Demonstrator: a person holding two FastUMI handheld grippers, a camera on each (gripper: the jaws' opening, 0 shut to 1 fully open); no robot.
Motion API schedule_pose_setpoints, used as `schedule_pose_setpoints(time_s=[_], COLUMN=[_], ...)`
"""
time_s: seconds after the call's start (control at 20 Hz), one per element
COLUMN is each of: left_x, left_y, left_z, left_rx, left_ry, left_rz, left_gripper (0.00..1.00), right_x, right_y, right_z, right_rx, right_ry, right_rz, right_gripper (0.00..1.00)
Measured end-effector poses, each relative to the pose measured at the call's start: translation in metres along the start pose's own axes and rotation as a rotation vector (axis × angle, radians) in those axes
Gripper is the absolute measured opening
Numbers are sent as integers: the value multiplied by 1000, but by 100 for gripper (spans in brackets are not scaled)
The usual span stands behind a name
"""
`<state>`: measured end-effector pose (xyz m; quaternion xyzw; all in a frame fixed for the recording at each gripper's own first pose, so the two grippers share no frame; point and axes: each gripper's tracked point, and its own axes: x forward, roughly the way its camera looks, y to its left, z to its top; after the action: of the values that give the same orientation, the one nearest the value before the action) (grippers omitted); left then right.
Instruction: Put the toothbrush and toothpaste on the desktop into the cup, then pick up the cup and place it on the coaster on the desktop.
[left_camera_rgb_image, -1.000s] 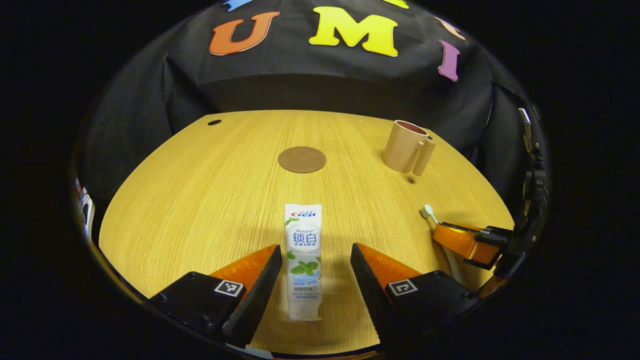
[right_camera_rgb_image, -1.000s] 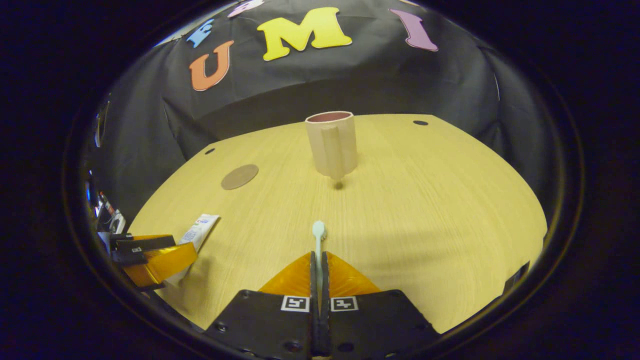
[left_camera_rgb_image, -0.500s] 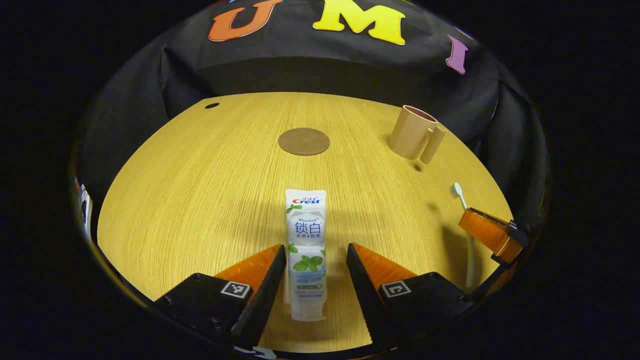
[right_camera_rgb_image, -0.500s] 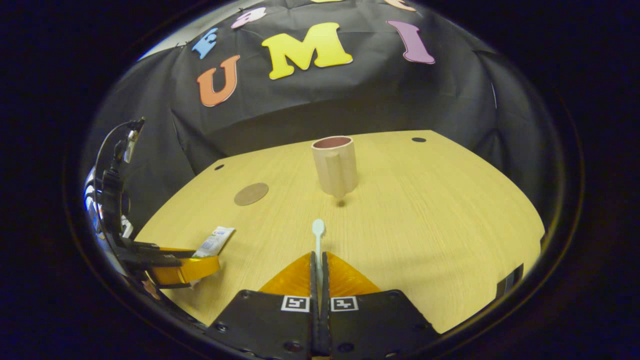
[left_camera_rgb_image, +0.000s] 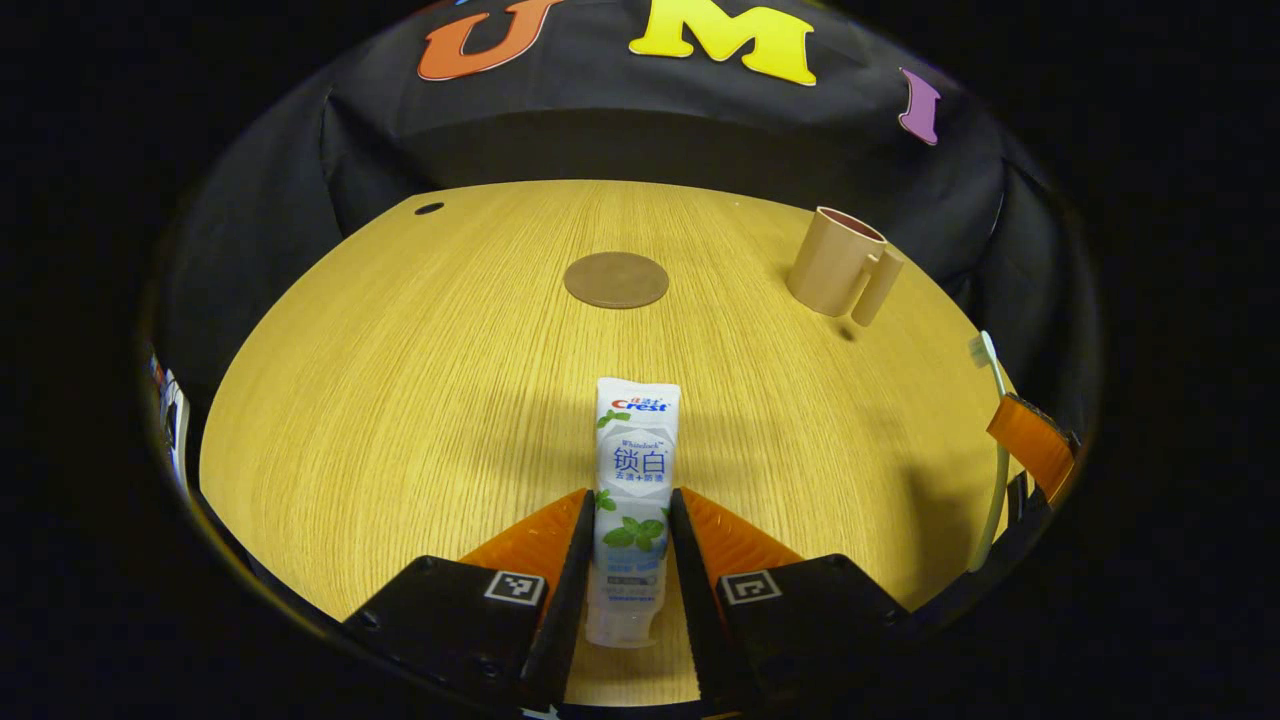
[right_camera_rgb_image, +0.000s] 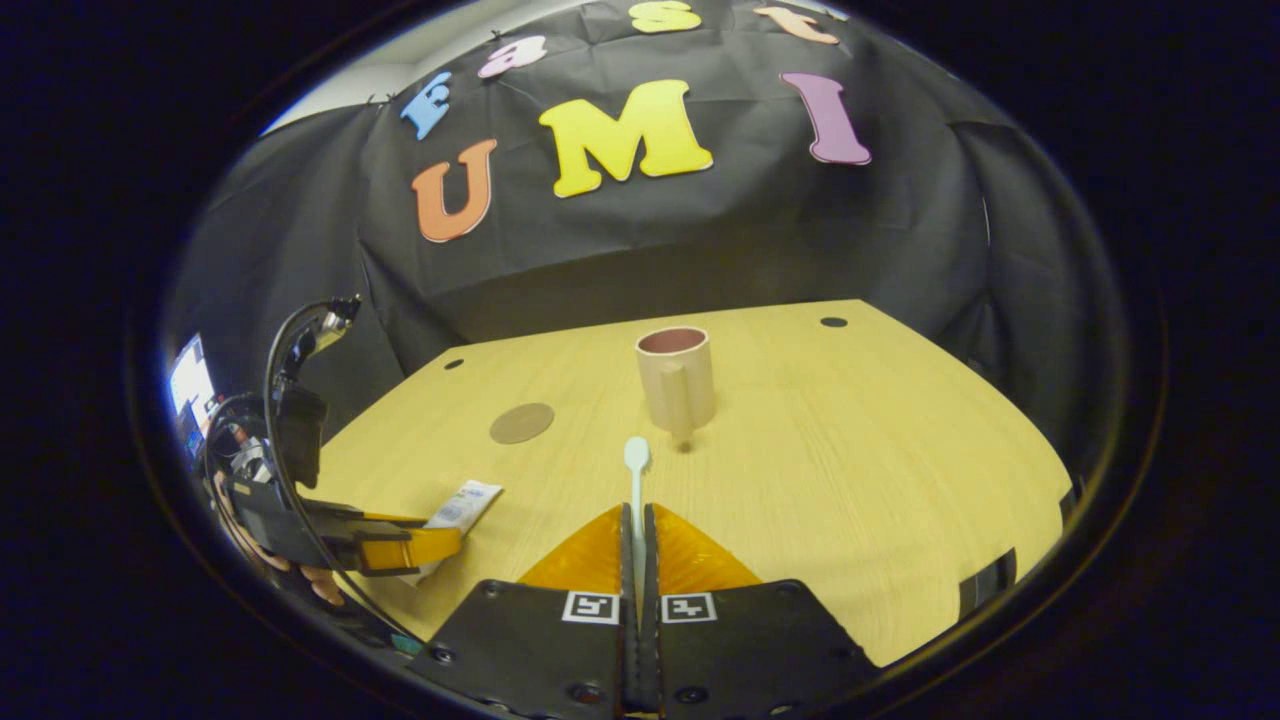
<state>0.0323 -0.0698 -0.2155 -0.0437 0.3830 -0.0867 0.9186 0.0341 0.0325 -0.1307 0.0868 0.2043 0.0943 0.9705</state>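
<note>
While gripped, toothpaste (left_camera_rgb_image: 634, 497) marked "Crest".

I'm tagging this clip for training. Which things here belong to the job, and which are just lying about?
Job:
toothpaste, in the left gripper
toothbrush, in the right gripper
cup
coaster

Just there:
desktop
cables behind the left gripper
</note>
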Motion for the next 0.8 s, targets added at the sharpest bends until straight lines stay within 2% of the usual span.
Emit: schedule_pose_setpoints(time_s=[0.05, 0.1, 0.35, 0.55, 0.6, 0.65, 0.7, 0.8], left_x=[1, 0, -3, -18, -24, -28, -31, -38], left_y=[-1, -2, -3, 9, 12, 13, 12, 2], left_z=[-1, -1, 3, 27, 35, 42, 48, 62], left_rx=[5, 14, 31, 22, 17, 6, -11, -39], left_ry=[-2, -9, -58, -206, -250, -279, -297, -336], left_rz=[-6, -11, -17, 57, 77, 97, 101, 74], left_gripper=[54, 46, 39, 37, 41, 41, 37, 37], right_x=[-2, -4, -10, -10, -8, -6, -3, 6], right_y=[1, 3, 5, 2, 2, -2, -4, -3], right_z=[4, 6, 22, 41, 46, 51, 57, 68], right_rx=[-1, -4, 3, 11, 3, -7, -8, -5], right_ry=[-10, -16, -43, -85, -91, -93, -104, -109], right_rz=[2, 3, 4, 3, 2, -8, -13, -9], right_gripper=[1, 1, 0, 1, 1, 0, 1, 1])
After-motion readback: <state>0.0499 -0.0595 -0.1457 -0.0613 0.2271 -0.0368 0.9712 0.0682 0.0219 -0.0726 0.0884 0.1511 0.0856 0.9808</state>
